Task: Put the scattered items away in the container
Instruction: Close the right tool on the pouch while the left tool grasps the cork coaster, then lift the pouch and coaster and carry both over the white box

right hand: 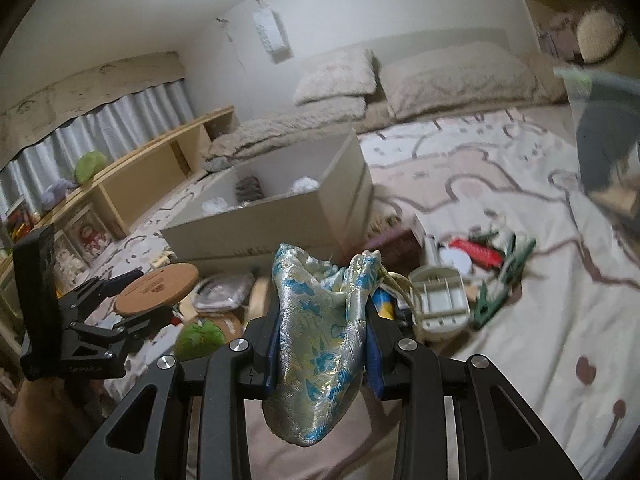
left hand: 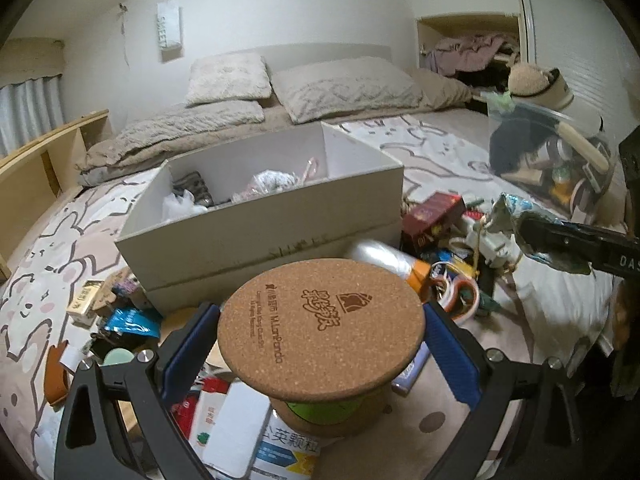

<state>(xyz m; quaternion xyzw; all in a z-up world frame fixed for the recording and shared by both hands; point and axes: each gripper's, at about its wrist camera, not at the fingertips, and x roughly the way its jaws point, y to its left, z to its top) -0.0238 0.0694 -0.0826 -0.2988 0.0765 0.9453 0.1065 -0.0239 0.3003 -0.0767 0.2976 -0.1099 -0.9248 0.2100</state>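
Your left gripper (left hand: pixel 320 344) has its blue pads (left hand: pixel 188 354) pressed against the two sides of a round cork coaster (left hand: pixel 320 324), which sits flat between them with its printed face up. Under the coaster hangs a second cork disc with a green band (left hand: pixel 320 408) between the two; you cannot tell from here whether they are one piece. Below them lie a white phone-like slab (left hand: pixel 236 428) and a printed medicine box (left hand: pixel 288 452).

Your right gripper (right hand: pixel 322 344) pinches a shiny blue and silver cloth pouch (right hand: pixel 320 320); the cloth bulges above the pads and droops beneath them, its drawstring (right hand: pixel 394 280) trailing to the right.

Just past the coaster stands the white box (left hand: pixel 256 232), open at the top, on the patterned bedspread (left hand: pixel 448 148). Inside it are a striped cloth (left hand: pixel 192 188) and crumpled plastic bags (left hand: pixel 272 180).

Around the box the clutter is spread on the bed: a dark red carton (left hand: pixel 432 216) to its right, a roll of tape (left hand: pixel 460 300), a white plastic organiser (right hand: pixel 444 300), green clothes pegs (right hand: pixel 496 300), and a blue foil packet (left hand: pixel 132 320) to its left. A clear bag (left hand: pixel 548 156) full of odds and ends sits at the right, near a plush toy (left hand: pixel 532 80). Pillows (left hand: pixel 344 88) lie at the head of the bed.
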